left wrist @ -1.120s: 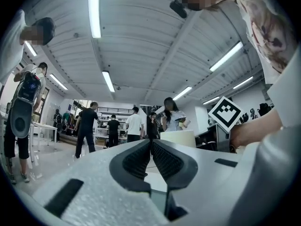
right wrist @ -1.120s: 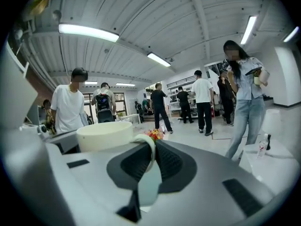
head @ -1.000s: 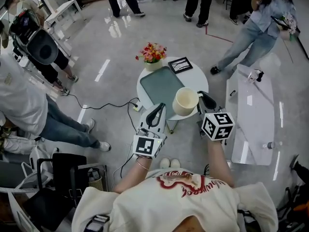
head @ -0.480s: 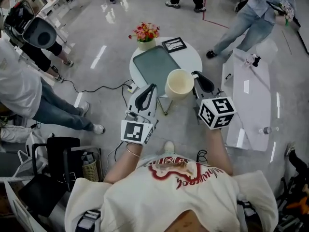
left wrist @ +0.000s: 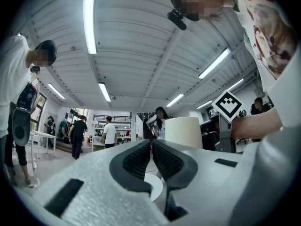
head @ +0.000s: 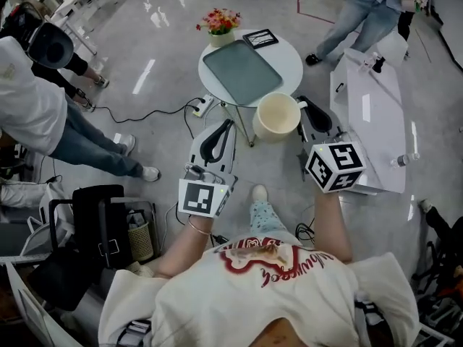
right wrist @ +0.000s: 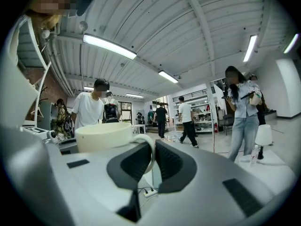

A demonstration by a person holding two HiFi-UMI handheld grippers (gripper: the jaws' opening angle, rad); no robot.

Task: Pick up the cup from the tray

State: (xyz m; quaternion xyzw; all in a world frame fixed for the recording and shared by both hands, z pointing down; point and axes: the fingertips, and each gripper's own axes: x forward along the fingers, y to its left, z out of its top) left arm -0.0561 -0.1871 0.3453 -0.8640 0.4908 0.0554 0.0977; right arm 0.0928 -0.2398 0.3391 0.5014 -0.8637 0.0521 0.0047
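Cream ceramic cup (head: 277,116) hangs in the air, clear of the grey-green rectangular tray (head: 242,71), on its near side. Right gripper (right wrist: 153,150) fingers are clamped on the cup's handle. Left gripper (left wrist: 151,147) fingers are together, empty. We judge the pickup essentially done.

The cup (head: 276,116) is cream-coloured, wide and round, with a loop handle (right wrist: 143,138) on one side. It is upright with its mouth up and its pale inside showing. It hangs in the air off the tray (head: 241,71), at the tray's 5 o'clock, with its handle pinched between the right gripper's (right wrist: 154,154) jaws. The tray is a grey-green rectangle with rounded corners. It lies flat on the round white table (head: 289,60), its long sides running from 10 o'clock to 4 o'clock.
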